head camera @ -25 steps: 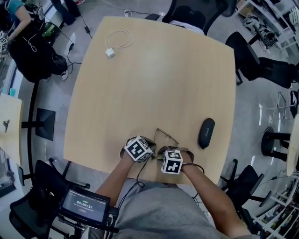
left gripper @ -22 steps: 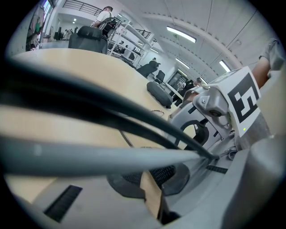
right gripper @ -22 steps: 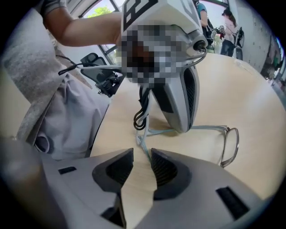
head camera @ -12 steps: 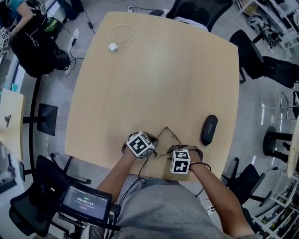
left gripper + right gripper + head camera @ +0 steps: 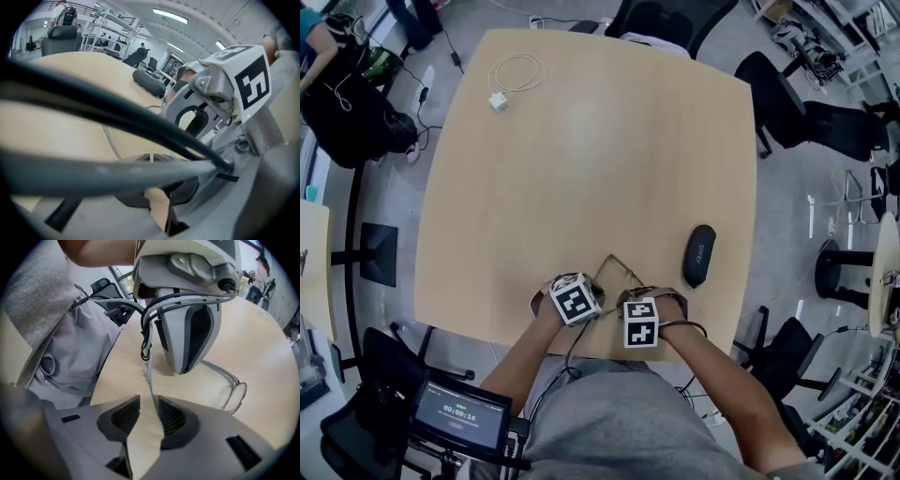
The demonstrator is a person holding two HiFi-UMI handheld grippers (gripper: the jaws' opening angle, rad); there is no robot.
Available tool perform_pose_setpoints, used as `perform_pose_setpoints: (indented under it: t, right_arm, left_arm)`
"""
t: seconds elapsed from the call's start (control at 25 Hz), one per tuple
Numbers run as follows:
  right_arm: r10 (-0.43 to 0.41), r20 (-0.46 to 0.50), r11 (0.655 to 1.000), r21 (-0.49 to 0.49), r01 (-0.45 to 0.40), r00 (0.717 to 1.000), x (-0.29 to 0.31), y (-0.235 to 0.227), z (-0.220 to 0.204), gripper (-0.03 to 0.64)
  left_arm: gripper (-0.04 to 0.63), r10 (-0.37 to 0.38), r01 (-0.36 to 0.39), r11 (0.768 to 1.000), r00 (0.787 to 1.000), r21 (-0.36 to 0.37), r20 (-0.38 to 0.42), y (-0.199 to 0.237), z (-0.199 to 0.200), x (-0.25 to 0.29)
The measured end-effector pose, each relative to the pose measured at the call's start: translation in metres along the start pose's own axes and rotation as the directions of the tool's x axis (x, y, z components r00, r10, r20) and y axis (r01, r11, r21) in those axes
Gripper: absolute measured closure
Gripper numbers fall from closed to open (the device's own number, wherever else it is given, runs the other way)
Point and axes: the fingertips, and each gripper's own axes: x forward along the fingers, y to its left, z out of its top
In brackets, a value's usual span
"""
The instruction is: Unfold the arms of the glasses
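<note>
The glasses [image 5: 626, 269] are lying on the worktop [image 5: 581, 169] just beside the dark glasses case [image 5: 699, 254], on the case's left in the head view, and are not touching it. The left claw [image 5: 150, 158] is reaching in on the side of the glasses farther from the case. Its tips are pressing together on a thin piece of the frame, and a black cable [image 5: 117, 117] is crossing in front of its camera. The right claw [image 5: 149, 399] is sitting nearer the case than the left one, between the glasses and the person. Its pads are standing narrowly apart, and one thin arm of the glasses is running between them and lying against one pad. That arm is angling away from the front of the frame, whose clear lens rim is resting on the wood. A white charger [image 5: 497, 101] with its coiled cord [image 5: 517, 73] is lying well apart from the case, by the far corner of the worktop.
</note>
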Motion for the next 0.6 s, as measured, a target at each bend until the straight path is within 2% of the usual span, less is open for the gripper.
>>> perform_pose_setpoints:
  t: [0.16, 0.28, 0.4, 0.6]
  right_arm:
    - [-0.033, 0.057, 0.999, 0.024, 0.032, 0.998, -0.008, 0.001, 0.019, 0.495]
    - [-0.023, 0.086, 0.999, 0.028, 0.02, 0.996, 0.0, 0.012, 0.036, 0.495]
    - [-0.005, 0.071, 1.0, 0.013, 0.004, 0.997, 0.01, 0.024, 0.037, 0.495]
    - [0.008, 0.029, 0.999, -0.032, -0.007, 1.0, 0.013, 0.034, 0.016, 0.495]
  left_arm:
    - [0.588, 0.017, -0.014, 0.998, 0.999, -0.061, 0.051, 0.006, 0.005, -0.006]
    - [0.588, 0.021, -0.017, 0.997, 0.998, -0.072, 0.065, 0.007, 0.007, -0.008]
    - [0.588, 0.028, -0.024, 0.997, 0.998, -0.077, 0.056, 0.009, 0.006, -0.008]
    - [0.588, 0.038, -0.032, 0.993, 0.998, -0.11, 0.058, 0.014, 0.001, -0.012]
